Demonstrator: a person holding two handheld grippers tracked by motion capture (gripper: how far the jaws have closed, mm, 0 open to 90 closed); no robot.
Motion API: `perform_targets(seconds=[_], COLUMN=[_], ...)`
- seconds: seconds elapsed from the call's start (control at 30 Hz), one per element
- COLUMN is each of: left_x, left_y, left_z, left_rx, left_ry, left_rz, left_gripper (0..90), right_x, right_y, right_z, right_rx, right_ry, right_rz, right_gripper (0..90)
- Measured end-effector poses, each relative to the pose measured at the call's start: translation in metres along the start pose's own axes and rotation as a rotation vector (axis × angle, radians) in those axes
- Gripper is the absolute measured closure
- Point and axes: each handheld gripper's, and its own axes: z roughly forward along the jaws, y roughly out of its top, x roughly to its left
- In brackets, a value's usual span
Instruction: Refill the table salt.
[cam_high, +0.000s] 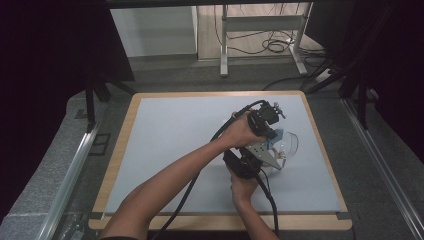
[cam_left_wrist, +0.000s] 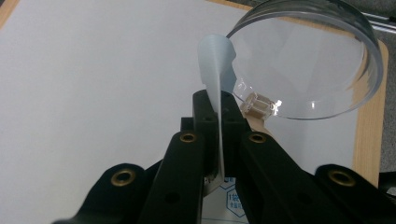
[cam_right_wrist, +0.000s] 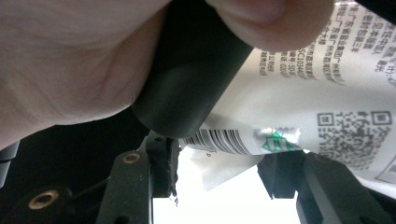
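Two tongs, met over the right half of the tabletop (cam_high: 165, 150), forearms crossing in from the bottom edge. Left tongs (cam_left_wrist: 219, 116) reached farthest across, hand (cam_high: 239, 131) wrapped round the body, jaws clamped flat on the thin edge of a pale packet (cam_left_wrist: 215, 70), held upright on its side. Just beside them, a clear bowl (cam_left_wrist: 327, 93) tipped on its rim, a small clear nub touching the jaw tip; seen from above, bowl (cam_high: 289, 142) at the right of both hands. Right tongs (cam_right_wrist: 219, 172) below and nearer, hand (cam_high: 241, 189) gripping from beneath, jaws half parted, each touching the printed packet (cam_right_wrist: 299, 93) with barcode and square code; firmness of grip impossible to tell. Close above them, the other hand (cam_right_wrist: 70, 70).
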Motion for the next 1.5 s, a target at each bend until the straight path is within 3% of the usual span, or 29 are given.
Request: perform_targets(seconds=[1.5], left_x=[0.0003], left_y=[-0.0003], left_z=[0.0038], left_rx=[0.005], left_ry=[-0.007], left_rz=[-0.002], left_gripper=[89.8], right_x=[-0.0023], right_y=[-0.0022], right_z=[-0.0007], right_rx=[0.002], right_ry=[-0.003], right_rz=[0.002], right_gripper=[54.6])
